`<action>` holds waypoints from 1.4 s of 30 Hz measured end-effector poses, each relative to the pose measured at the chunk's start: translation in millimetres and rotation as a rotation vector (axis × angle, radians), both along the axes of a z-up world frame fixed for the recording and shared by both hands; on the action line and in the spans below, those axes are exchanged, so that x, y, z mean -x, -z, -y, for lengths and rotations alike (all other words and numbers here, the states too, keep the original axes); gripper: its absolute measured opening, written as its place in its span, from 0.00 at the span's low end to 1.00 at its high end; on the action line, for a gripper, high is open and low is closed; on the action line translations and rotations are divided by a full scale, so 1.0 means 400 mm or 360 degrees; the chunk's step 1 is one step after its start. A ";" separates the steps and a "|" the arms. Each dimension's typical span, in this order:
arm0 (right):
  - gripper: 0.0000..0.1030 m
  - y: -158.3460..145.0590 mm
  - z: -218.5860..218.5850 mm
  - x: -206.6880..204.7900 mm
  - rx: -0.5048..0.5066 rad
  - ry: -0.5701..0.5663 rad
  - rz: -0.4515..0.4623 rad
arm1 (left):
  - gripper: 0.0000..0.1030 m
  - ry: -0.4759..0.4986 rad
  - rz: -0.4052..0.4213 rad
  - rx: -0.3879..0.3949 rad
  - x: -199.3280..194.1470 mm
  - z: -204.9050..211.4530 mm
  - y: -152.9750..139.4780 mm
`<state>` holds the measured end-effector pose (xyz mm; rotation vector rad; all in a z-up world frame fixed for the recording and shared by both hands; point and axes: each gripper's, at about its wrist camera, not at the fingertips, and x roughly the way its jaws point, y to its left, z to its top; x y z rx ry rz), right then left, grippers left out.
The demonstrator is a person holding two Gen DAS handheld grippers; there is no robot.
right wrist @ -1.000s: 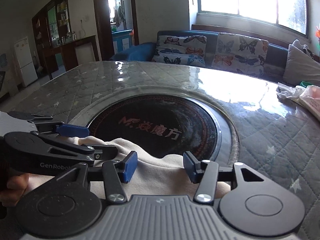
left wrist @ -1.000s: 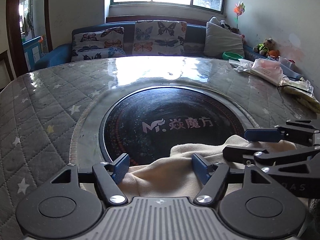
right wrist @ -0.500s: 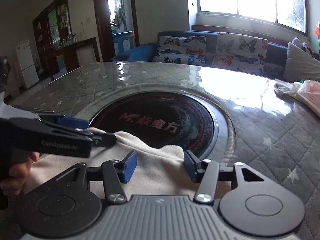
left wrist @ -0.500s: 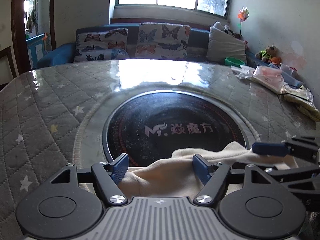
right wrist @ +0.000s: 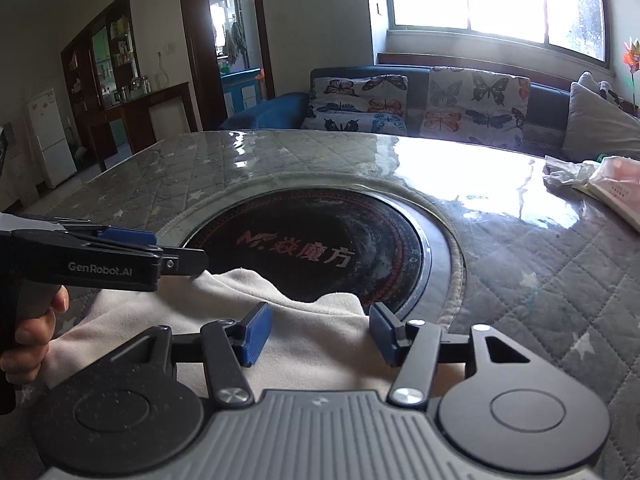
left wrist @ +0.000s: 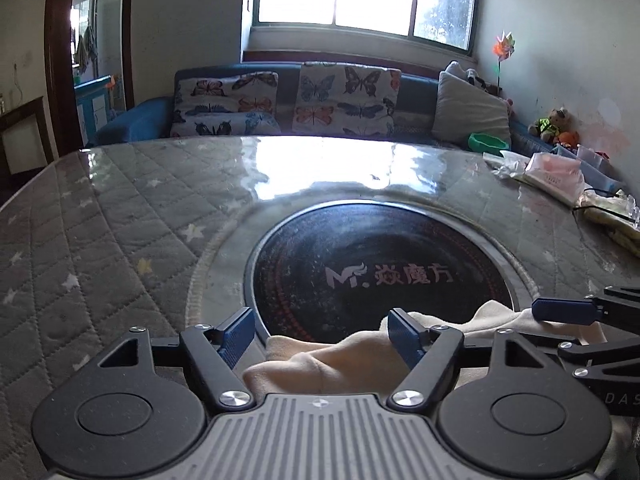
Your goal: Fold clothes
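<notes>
Left gripper [left wrist: 320, 334], lower centre of its view: fingers spread wide, cream garment [left wrist: 344, 364] bunched between them, not pinched. Right gripper [right wrist: 316, 334]: fingers parted over the same cloth, gripping nothing. Garment rumpled at the table's [right wrist: 540, 280] near edge; no neat fold visible, so folding is judged largely outstanding.

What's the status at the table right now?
Left gripper and right gripper open, over cream garment. Garment bunched, unfolded. Nothing blocking.
</notes>
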<state>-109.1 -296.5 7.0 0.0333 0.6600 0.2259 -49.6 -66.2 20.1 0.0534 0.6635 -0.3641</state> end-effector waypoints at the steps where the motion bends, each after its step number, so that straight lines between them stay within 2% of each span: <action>1: 0.54 -0.001 0.000 0.001 -0.0005 -0.0005 0.0002 | 0.74 -0.0001 -0.0003 -0.0015 0.000 -0.001 0.003; 5: 0.54 0.009 -0.001 -0.008 0.0002 0.0004 -0.0010 | 0.74 -0.0006 -0.0017 -0.0075 0.001 -0.003 0.017; 10: 0.54 0.012 -0.002 -0.009 0.0008 0.0001 -0.0010 | 0.75 -0.0068 -0.0085 -0.0073 -0.022 -0.007 0.045; 19: 0.55 -0.025 -0.021 0.068 -0.0007 -0.0116 0.0053 | 0.75 -0.0078 -0.0055 -0.0058 0.004 -0.019 0.015; 22: 0.60 -0.013 -0.039 0.094 0.0039 -0.0169 0.0064 | 0.77 -0.0086 -0.0049 -0.0061 0.016 -0.020 0.009; 26: 0.62 0.002 -0.051 0.110 0.0069 -0.0175 0.0062 | 0.83 -0.0092 -0.0055 -0.0031 0.038 -0.025 -0.002; 29: 0.69 -0.005 -0.053 0.128 0.0049 -0.0175 0.0093 | 0.90 -0.0094 -0.0045 -0.0006 0.062 -0.032 -0.013; 32: 0.79 0.001 -0.056 0.143 0.0049 -0.0178 0.0110 | 0.93 -0.0090 -0.0061 0.0006 0.081 -0.037 -0.017; 35: 0.79 0.014 -0.060 0.155 0.0087 -0.0180 0.0124 | 1.00 -0.0102 -0.0066 0.0027 0.101 -0.045 -0.018; 42: 0.92 0.020 -0.074 0.168 0.0147 -0.0184 0.0168 | 1.00 -0.0178 -0.0107 0.0049 0.128 -0.070 -0.012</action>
